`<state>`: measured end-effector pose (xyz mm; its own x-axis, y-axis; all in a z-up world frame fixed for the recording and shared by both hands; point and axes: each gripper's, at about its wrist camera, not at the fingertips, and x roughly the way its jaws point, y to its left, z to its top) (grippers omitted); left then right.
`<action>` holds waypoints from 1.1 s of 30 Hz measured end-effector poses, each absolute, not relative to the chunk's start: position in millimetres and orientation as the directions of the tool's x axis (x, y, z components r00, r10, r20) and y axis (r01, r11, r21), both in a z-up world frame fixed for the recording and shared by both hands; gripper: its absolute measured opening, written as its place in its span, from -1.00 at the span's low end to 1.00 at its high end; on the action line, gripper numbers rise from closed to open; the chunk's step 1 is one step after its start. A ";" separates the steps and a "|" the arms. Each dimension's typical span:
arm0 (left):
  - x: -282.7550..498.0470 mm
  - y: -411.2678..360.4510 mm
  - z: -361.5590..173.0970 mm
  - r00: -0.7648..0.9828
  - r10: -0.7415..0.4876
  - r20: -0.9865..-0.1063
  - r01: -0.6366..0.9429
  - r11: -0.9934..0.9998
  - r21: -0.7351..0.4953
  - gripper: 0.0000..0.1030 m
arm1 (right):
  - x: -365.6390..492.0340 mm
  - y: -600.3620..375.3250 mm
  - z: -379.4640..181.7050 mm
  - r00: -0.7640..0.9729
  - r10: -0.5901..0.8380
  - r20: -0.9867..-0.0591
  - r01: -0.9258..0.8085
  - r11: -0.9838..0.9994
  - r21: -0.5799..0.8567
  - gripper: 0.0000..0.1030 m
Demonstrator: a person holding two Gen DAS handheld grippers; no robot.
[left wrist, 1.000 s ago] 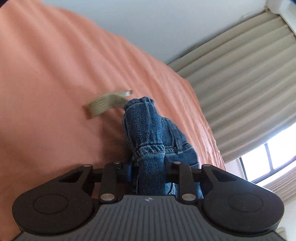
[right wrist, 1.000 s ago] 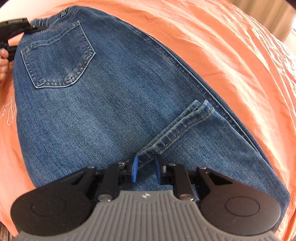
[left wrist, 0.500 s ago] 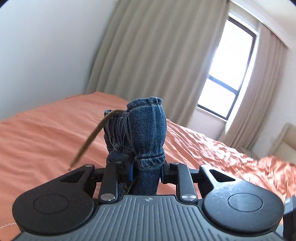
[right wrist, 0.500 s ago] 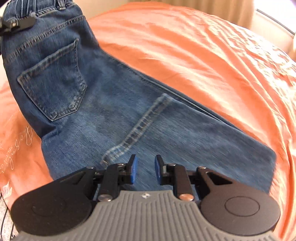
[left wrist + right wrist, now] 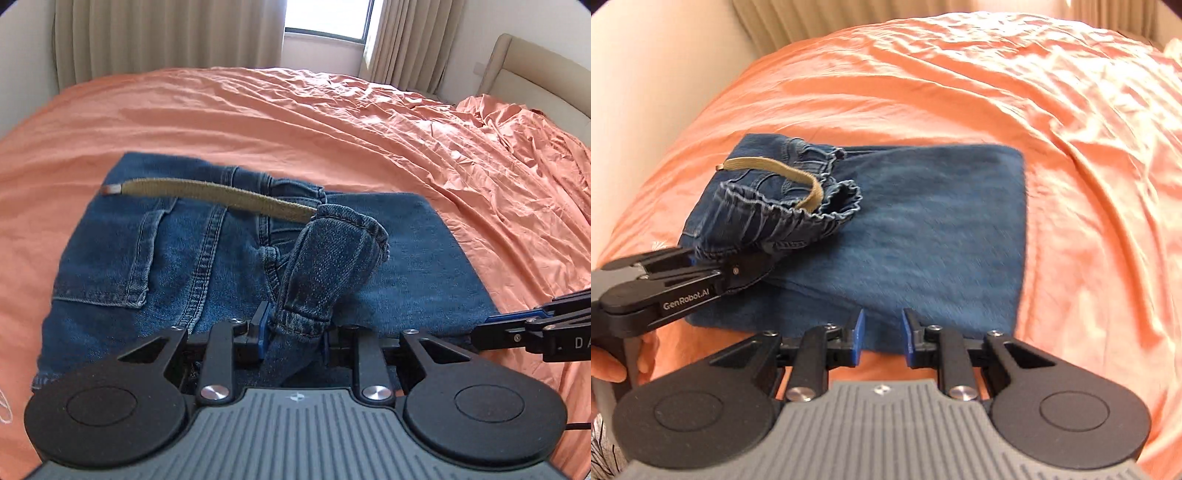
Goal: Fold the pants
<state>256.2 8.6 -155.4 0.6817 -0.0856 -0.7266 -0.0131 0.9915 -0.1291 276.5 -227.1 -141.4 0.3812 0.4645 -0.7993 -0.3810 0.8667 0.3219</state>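
Blue jeans (image 5: 406, 266) lie folded in a flat rectangle on the orange bed (image 5: 258, 110). My left gripper (image 5: 293, 330) pinches the bunched waistband (image 5: 332, 258) just above the folded denim. Its jaws are opening slightly, with the denim still pressed between the pads. A khaki belt strap (image 5: 221, 194) sticks out of the waistband to the left. In the right wrist view the left gripper (image 5: 698, 260) comes in from the left with the gathered waistband (image 5: 783, 218). My right gripper (image 5: 884, 330) grips the near edge of the jeans (image 5: 942, 221), its pads a little apart. It also shows at the jeans' right corner (image 5: 484, 326).
The orange sheet lies rumpled at the right (image 5: 517, 129), below a beige headboard (image 5: 535, 70). Curtains (image 5: 166, 33) and a window (image 5: 325, 16) stand behind the bed. A person's hand (image 5: 605, 365) holds the left gripper's handle at the lower left.
Both grippers swept across the bed and rolled, taking the denim with them. The waist end, raised before, now sits low over the legs, and the jeans lie as a shorter folded rectangle.
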 end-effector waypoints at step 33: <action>327.4 93.1 -122.3 0.598 -0.189 -0.779 -0.070 0.956 -0.286 0.11 | 385.3 -156.3 -163.6 0.371 0.692 -0.620 -0.304 0.721 0.623 -0.03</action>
<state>327.4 93.1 -122.3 0.5975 -0.1893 -0.7792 -0.0696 0.9558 -0.2856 385.3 -156.3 -163.6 0.3709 0.6919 -0.6195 -0.3037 0.7208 0.6231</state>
